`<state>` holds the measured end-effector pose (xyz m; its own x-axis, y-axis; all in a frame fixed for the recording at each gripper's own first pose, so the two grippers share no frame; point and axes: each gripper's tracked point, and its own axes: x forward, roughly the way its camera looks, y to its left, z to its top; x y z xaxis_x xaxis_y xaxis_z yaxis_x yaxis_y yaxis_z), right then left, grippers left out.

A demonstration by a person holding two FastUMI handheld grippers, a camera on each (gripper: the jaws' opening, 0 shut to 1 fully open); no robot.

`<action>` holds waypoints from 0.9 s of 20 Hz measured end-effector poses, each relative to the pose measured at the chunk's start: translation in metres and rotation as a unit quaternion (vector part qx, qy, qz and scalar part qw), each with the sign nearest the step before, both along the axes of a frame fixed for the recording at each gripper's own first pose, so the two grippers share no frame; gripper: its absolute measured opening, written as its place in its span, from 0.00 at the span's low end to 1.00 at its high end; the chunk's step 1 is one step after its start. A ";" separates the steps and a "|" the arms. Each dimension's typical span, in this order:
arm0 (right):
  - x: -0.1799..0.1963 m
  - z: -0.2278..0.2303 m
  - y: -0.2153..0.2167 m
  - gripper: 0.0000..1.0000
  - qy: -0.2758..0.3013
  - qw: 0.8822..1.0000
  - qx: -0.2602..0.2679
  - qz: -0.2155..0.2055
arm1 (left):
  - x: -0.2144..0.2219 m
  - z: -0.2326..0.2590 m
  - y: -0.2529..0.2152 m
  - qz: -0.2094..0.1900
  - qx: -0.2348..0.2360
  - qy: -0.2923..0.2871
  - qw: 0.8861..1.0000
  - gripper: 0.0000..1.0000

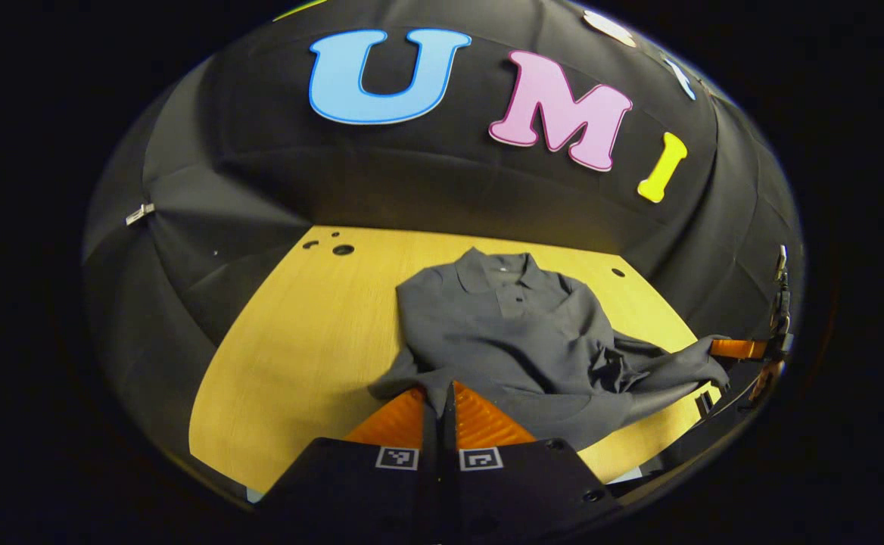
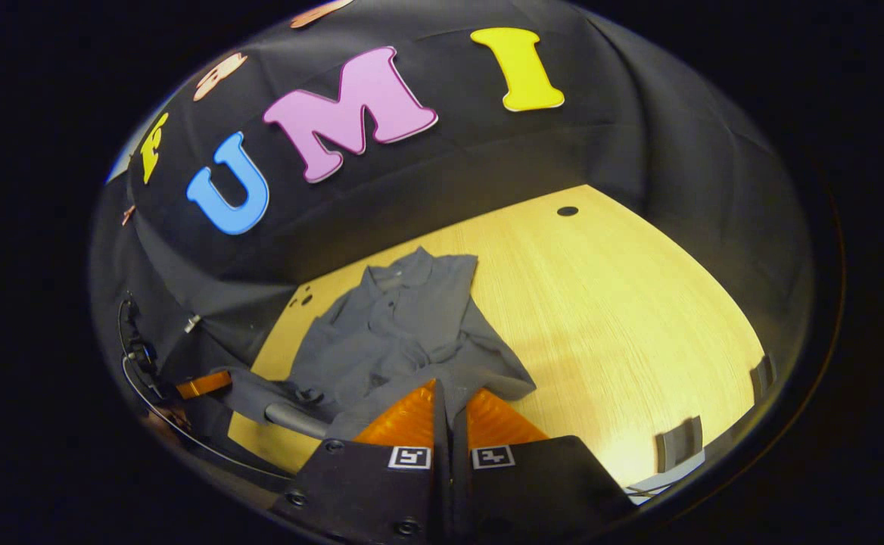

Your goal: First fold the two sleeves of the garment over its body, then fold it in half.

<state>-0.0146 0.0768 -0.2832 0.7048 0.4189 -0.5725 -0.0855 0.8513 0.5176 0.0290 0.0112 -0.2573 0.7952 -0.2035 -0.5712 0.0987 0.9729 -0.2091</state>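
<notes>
A dark grey polo shirt (image 1: 510,325) lies on the wooden table (image 1: 313,325), its collar toward the far wall and its near part rumpled. My left gripper (image 1: 442,397) is shut on the shirt's near edge, with cloth pinched between its orange fingers. At the right of the left gripper view, the right gripper (image 1: 737,348) holds another stretch of that edge, pulled out sideways. In the right gripper view, the shirt (image 2: 396,333) spreads ahead, and my right gripper (image 2: 448,397) is shut on its cloth. The left gripper (image 2: 203,384) shows at the far left there.
The black cloth wall rings the table on the far side and both flanks. Small round holes (image 1: 343,249) mark the tabletop near the back. Bare wood (image 2: 624,303) lies beside the shirt. Dark clips (image 2: 680,439) sit on the table's near edge.
</notes>
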 end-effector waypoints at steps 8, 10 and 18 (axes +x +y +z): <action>0.081 0.033 0.014 0.05 -0.054 0.998 0.021 -0.005 | 0.074 0.036 0.006 0.008 -0.004 -0.050 0.999 0.05; 0.102 0.035 0.016 0.05 -0.062 0.998 0.024 -0.011 | 0.096 0.042 0.009 0.011 -0.003 -0.062 0.998 0.05; 0.173 0.018 0.028 0.05 -0.062 0.997 0.020 -0.026 | 0.172 0.037 0.006 0.017 0.012 -0.086 0.996 0.05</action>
<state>0.1581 0.1048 -0.2652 0.7914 0.3998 -0.4625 -0.1070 0.8355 0.5390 0.2014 0.0170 -0.2204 0.8881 -0.1631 -0.4297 0.0990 0.9809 -0.1675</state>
